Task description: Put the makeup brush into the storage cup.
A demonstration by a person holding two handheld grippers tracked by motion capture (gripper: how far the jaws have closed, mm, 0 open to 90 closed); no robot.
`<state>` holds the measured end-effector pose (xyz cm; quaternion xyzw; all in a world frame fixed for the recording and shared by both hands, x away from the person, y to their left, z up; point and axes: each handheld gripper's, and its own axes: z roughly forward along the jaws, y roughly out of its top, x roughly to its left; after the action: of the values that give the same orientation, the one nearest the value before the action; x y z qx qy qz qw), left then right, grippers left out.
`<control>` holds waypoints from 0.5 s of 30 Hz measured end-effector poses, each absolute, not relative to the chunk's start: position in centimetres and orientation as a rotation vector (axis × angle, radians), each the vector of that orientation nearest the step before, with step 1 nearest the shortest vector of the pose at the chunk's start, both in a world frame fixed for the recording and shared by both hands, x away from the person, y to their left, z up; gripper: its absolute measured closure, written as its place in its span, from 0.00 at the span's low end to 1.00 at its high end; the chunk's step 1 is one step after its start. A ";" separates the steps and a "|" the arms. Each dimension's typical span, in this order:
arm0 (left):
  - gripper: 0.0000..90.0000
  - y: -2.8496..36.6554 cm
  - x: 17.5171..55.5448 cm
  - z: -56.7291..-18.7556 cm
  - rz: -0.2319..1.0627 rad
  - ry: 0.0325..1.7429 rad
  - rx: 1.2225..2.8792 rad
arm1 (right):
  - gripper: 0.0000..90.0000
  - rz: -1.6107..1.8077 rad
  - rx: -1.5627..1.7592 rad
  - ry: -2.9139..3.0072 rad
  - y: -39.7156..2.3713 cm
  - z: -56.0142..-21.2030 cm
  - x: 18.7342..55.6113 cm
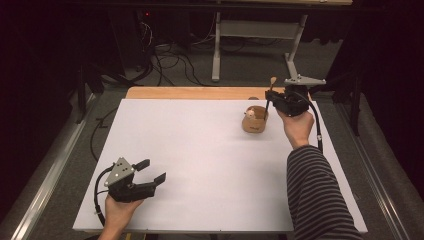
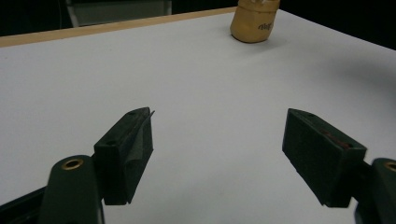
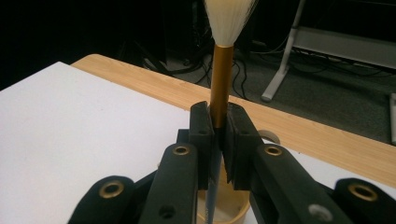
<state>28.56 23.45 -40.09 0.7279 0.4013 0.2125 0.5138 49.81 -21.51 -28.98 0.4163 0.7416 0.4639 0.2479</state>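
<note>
A brush [image 3: 221, 70] with a gold ferrule and white bristles stands upright, bristles up. My right gripper [image 3: 219, 126] is shut on its ferrule. In the high view this right gripper [image 1: 274, 98] hovers at the table's far right, just above and beside a brown cup [image 1: 255, 121]. The brush [image 1: 271, 85] slants with its dark handle reaching down into the cup. The cup's rim [image 3: 233, 210] shows below the jaws. My left gripper [image 1: 152, 171] rests low near the front left, open and holding nothing. Its jaws [image 2: 217, 140] stand wide apart, facing the distant cup [image 2: 254, 23].
A white sheet [image 1: 200, 165] covers most of the wooden table [image 1: 200, 93], whose bare strip runs along the far edge. A small pale ring [image 3: 270, 136] lies on it behind the cup. A grey desk frame [image 1: 216, 50] and cables stand on the floor beyond.
</note>
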 end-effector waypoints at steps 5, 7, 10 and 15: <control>0.28 23.4 28.6 -40.1 0.508 0.964 1.749 | 0.95 1.253 1.145 2.011 -21.3 -29.1 50.3; 0.28 23.4 28.5 -40.1 0.508 0.961 1.751 | 0.95 1.256 1.143 2.010 -21.2 -29.1 50.4; 0.28 23.4 28.5 -40.1 0.509 0.960 1.751 | 0.94 1.257 1.157 2.005 -20.8 -29.2 50.5; 0.28 23.3 28.5 -40.1 0.508 0.956 1.754 | 0.94 1.244 1.147 2.006 -20.2 -29.6 50.7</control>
<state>28.49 23.35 -40.08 0.7299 0.3977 0.2115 0.5142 50.68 -20.21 -29.59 0.4224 0.7391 0.4583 0.2557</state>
